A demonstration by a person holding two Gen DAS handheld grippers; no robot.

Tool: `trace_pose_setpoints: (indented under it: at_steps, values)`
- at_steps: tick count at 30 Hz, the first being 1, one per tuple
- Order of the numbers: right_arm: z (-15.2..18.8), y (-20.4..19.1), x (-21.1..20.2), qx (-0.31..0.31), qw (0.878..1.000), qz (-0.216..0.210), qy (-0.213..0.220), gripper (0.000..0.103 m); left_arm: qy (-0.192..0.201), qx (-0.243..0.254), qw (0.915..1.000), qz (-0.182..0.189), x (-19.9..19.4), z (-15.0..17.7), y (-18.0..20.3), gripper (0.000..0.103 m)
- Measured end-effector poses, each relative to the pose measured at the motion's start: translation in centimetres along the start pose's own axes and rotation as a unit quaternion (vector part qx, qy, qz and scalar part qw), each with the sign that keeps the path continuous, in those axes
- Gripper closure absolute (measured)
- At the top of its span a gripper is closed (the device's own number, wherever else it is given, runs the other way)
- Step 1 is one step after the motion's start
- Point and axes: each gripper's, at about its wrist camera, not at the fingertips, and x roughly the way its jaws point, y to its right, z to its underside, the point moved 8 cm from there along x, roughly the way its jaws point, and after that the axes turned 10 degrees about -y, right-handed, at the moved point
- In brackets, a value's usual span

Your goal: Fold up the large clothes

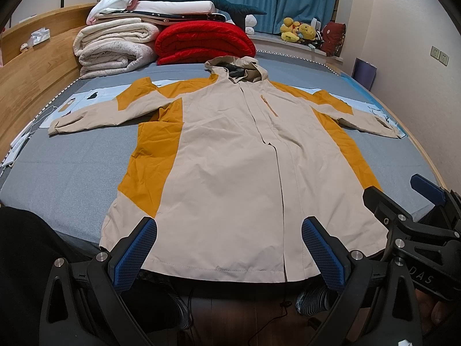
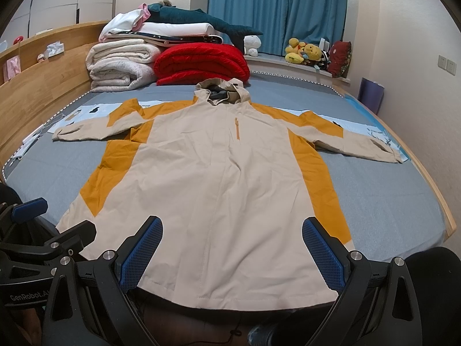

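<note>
jacket point(image 1: 230, 158) flat; grippers point(image 1: 229, 248) agape

A large hooded jacket point(image 1: 230, 155) point(image 2: 213, 173), cream with mustard-orange panels on its shoulders and sides, is lying flat and face up on a grey-blue bed point(image 1: 69, 178) point(image 2: 383, 199). Its sleeves are stretching out to either side, the hood is pointing toward the far end, and the front is lying closed. The hem is hanging just over the near edge of the mattress, lightly wrinkled.
</note>
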Motion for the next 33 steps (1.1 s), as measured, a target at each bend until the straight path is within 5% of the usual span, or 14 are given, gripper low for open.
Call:
trace_pose_setpoints:
  at_steps: [3, 13, 20, 33]
  values:
    - [-0.3, 0.2, -0.5, 0.001, 1.000, 0.005, 0.015, 0.005, 0.013, 0.002, 0.9999, -0.006, -0.3, 0.0, -0.1, 0.007]
    - [-1.9, 3.5, -2.4, 0.038, 0.998, 0.011, 0.047, 0.007, 0.045, 0.016, 0.9986, -0.021, -1.4, -2.2, -0.8, 0.047]
    - [-5.1, 4.8, -3.8, 0.030, 0.997, 0.002, 0.074, 0.011, 0.050, 0.024, 0.9984, -0.010, -2.1, -5.6, -1.0, 0.047]
    - [-16.7, 5.1, -1.6, 0.010, 0.995, -0.001, 0.102, 0.017, 0.119, 0.001, 0.9925, -0.026, -3.2, -18.0, -3.2, 0.048]
